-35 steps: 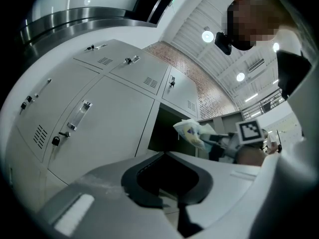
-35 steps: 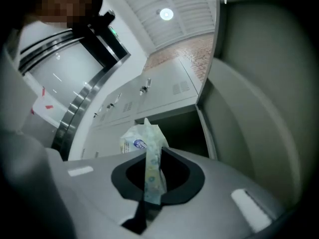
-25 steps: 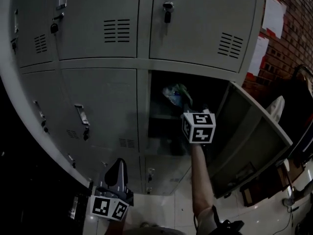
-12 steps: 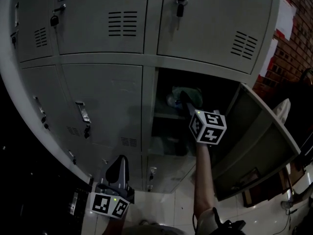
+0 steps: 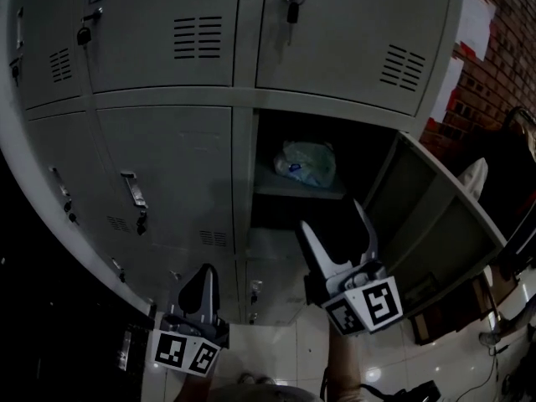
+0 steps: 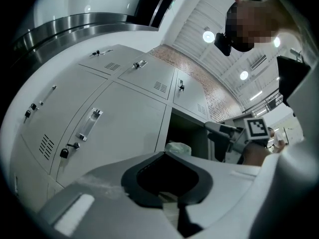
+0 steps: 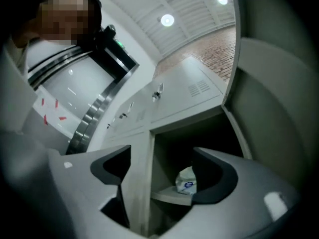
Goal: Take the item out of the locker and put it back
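A pale crumpled plastic bag [image 5: 306, 164] lies on the shelf [image 5: 295, 193] of the open locker compartment, with nothing touching it. My right gripper [image 5: 333, 223] hangs below and in front of that compartment, outside it. Its jaws have just opened and then eased in slightly, and they stand open with nothing between them. In the right gripper view the bag [image 7: 187, 181] shows between the open fingers of the right gripper [image 7: 162, 171], well beyond them. My left gripper [image 5: 203, 281] is held low at the left, shut and empty. In the left gripper view the left gripper [image 6: 167, 179] looks towards the bag [image 6: 177, 147].
The compartment's door [image 5: 435, 224] swings open to the right. Closed locker doors with handles [image 5: 132, 193] and padlocks [image 5: 292, 5] surround the opening. A brick wall [image 5: 490, 65] with paper sheets stands at the right, and a tiled floor [image 5: 285, 350] lies below.
My right gripper has let go of the bag, opened, and drawn back out of the compartment towards me. The bag stays on the shelf. The left gripper has not moved.
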{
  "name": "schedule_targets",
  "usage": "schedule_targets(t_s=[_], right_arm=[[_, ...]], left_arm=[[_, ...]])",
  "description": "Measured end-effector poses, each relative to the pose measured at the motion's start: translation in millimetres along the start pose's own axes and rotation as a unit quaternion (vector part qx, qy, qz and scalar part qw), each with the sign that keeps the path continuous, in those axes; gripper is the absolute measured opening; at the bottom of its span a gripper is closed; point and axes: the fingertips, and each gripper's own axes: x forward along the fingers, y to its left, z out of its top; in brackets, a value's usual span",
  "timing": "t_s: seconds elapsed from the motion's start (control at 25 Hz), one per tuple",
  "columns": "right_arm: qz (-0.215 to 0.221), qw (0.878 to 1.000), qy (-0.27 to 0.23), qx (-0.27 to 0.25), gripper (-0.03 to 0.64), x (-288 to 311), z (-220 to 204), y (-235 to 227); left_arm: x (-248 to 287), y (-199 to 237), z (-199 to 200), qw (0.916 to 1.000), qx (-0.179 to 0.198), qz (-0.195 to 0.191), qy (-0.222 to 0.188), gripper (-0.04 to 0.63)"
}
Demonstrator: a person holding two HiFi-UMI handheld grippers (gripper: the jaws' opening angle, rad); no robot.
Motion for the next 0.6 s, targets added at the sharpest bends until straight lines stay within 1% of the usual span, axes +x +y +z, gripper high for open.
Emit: schedule_targets(t_s=[0.04,0.08,0.12,0.16,0.2,0.28,0.36,0.44,0.6], right_arm=[[-0.005,1.000,-0.012,0.009,0.347,-17,2,7],[-0.014,1.000,-0.021,0.014,0.264,-34,0,12],[-0.024,0.999,-0.025,0.017,0.143,-50,-4,17],[-0.033,0.999,-0.022,0.017,0.048,-65,-13,22],[-0.040,0.999,-0.011,0.018,0.002,-77,-24,27],[-0.058,0.997,0.022,0.036,0.002,-98,-50,33],[-0.071,0.995,0.045,0.060,0.002,-113,-68,35],[-0.076,0.994,0.047,0.068,0.002,-118,-68,36],[-0.078,0.994,0.046,0.053,0.002,-124,-61,36]], left_arm=[[-1,-5,0,1.0000,0.000,-0.005,0.000,0.006],[-2,-10,-1,0.9999,0.000,-0.012,0.001,0.006],[-2,-16,-3,0.9998,0.001,-0.019,0.003,0.006],[-3,-22,-5,0.9996,0.002,-0.026,0.007,0.006],[-4,-28,-8,0.9993,0.003,-0.035,0.012,0.006],[-6,-40,-17,0.9984,0.000,-0.051,0.022,0.006],[-7,-52,-22,0.9974,-0.003,-0.066,0.029,0.006],[-7,-62,-21,0.9966,-0.002,-0.077,0.029,0.006],[-9,-71,-16,0.9961,0.000,-0.085,0.022,0.006]])
